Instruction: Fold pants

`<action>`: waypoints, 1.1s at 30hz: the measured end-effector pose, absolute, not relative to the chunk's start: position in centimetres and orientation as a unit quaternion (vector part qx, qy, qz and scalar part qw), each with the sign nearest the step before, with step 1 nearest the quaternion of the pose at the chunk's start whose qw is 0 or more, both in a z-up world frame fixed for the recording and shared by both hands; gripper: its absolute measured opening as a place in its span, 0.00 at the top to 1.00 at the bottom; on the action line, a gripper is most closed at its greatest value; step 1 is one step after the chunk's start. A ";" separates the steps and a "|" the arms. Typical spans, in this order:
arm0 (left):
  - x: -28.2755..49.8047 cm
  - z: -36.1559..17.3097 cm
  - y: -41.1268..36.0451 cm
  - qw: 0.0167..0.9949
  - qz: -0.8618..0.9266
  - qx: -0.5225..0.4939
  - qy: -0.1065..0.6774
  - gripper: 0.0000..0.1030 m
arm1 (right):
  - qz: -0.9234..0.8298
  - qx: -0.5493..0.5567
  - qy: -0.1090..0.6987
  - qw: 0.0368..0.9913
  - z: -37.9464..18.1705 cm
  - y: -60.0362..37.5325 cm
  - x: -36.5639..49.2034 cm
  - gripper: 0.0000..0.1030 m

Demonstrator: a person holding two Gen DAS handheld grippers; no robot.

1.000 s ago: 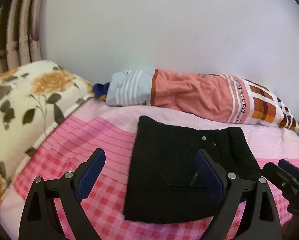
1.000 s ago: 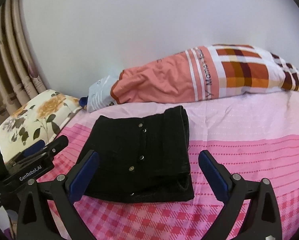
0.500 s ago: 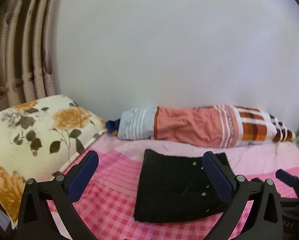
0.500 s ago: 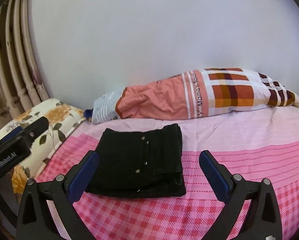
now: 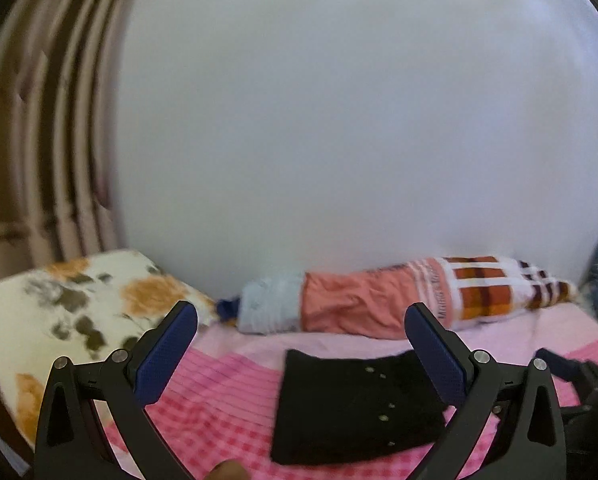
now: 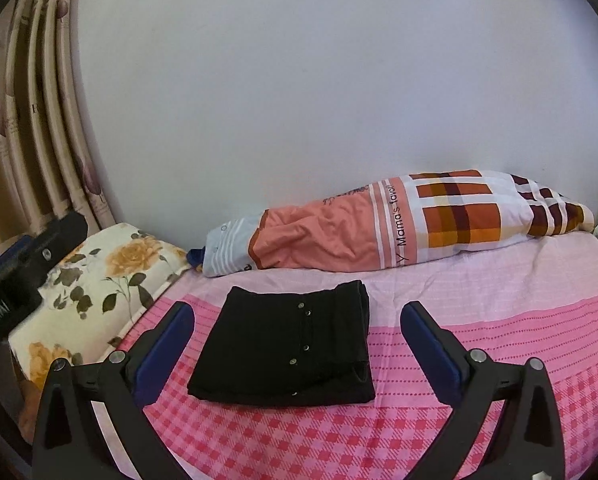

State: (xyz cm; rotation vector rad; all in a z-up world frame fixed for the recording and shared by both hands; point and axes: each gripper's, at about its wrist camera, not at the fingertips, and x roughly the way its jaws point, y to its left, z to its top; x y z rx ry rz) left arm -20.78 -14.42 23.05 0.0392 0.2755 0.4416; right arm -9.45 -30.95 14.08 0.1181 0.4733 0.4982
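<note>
The black pants [image 6: 287, 348] lie folded into a compact rectangle on the pink checked bedsheet [image 6: 479, 360], with small metal studs showing on top. They also show in the left wrist view [image 5: 355, 408]. My left gripper [image 5: 299, 348] is open and empty, held back from and above the pants. My right gripper [image 6: 297, 344] is open and empty, also held back from the pants. The left gripper's black body [image 6: 27, 256] shows at the left edge of the right wrist view.
A rolled orange, white and plaid blanket [image 6: 379, 232] lies along the white wall behind the pants. A floral pillow [image 6: 99, 280] sits at the left. Striped curtains [image 6: 31, 120] hang at the far left. The pink sheet stretches to the right of the pants.
Both grippers have pulled back and risen away from the folded pants, which look smaller and lower in both views. The pants have not moved. The left view is blurred by motion.
</note>
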 end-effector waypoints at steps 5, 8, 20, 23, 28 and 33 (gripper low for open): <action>-20.5 22.6 -14.8 0.971 0.171 0.004 0.167 0.00 | 0.240 0.055 0.237 0.940 13.9 -31.0 -9.5 0.01; -20.5 22.3 -14.4 0.970 0.165 -0.018 0.178 0.00 | 0.239 0.056 0.241 0.939 13.8 -31.1 -9.3 0.01; -19.1 19.7 -12.4 0.954 0.184 -0.048 0.232 0.00 | 0.236 0.052 0.262 0.934 12.7 -30.7 -8.6 0.01; -18.8 19.1 -12.1 0.951 0.186 -0.051 0.240 0.00 | 0.235 0.051 0.267 0.933 12.4 -30.6 -8.4 0.01; -18.1 18.0 -11.5 0.946 0.187 -0.059 0.257 0.00 | 0.235 0.047 0.274 0.932 11.9 -30.4 -8.1 0.01; -17.5 16.9 -10.9 0.942 0.177 -0.071 0.276 0.00 | 0.235 0.045 0.280 0.930 11.4 -30.2 -7.8 0.01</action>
